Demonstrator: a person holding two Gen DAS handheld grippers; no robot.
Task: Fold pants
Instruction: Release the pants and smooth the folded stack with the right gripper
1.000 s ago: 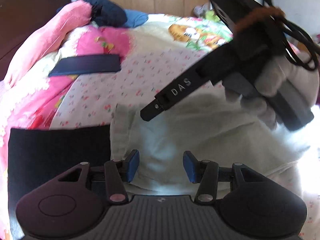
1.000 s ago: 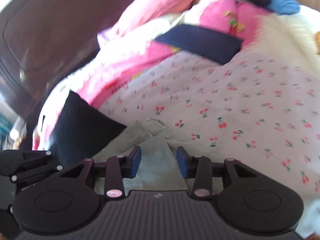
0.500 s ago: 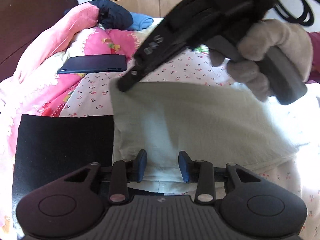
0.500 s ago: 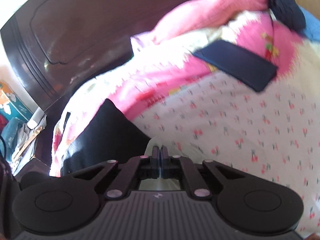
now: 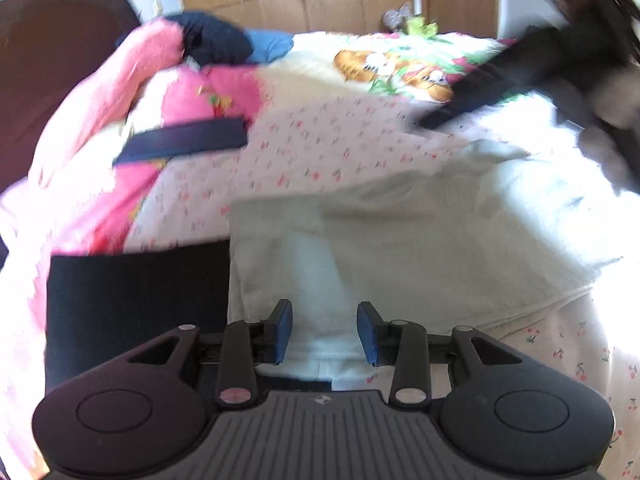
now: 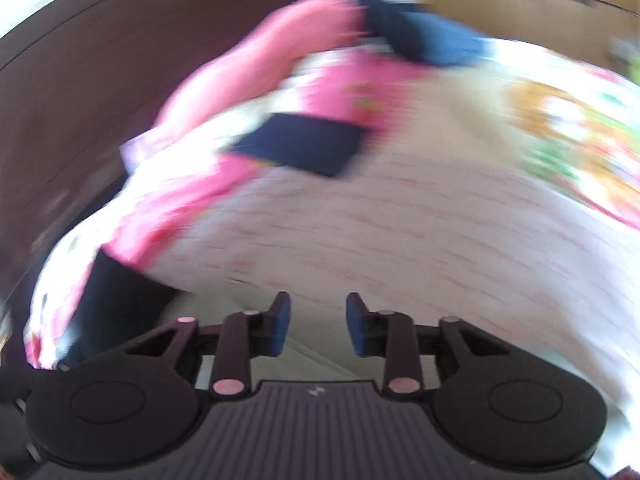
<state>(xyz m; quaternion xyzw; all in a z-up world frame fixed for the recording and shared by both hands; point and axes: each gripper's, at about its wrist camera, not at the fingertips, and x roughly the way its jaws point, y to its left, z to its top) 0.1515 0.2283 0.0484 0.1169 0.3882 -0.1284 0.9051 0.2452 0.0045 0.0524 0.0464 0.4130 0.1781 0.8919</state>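
Pale green pants (image 5: 420, 248) lie folded flat on the cherry-print bed sheet (image 5: 320, 148). My left gripper (image 5: 323, 334) hangs over their near edge. Its blue pads stand apart with cloth below them and do not press on it. My right gripper (image 5: 480, 88) shows as a black blur at the upper right, held by a gloved hand (image 5: 608, 120), clear of the pants. In the blurred right wrist view my right gripper (image 6: 318, 324) has its jaws opening. Green cloth (image 6: 316, 360) lies beneath them, and nothing is pinched.
A folded black garment (image 5: 132, 300) lies against the pants' left edge. A folded navy garment (image 5: 188, 140) rests on the pink quilt (image 5: 100, 120) farther back. Dark and blue clothes (image 5: 224, 44) are piled beyond, and a dark wooden headboard (image 5: 48, 60) stands at the left.
The right gripper was shut on the pants' far left corner half a second ago. It has since opened and swung away to the upper right. The left gripper's pads came slightly closer together.
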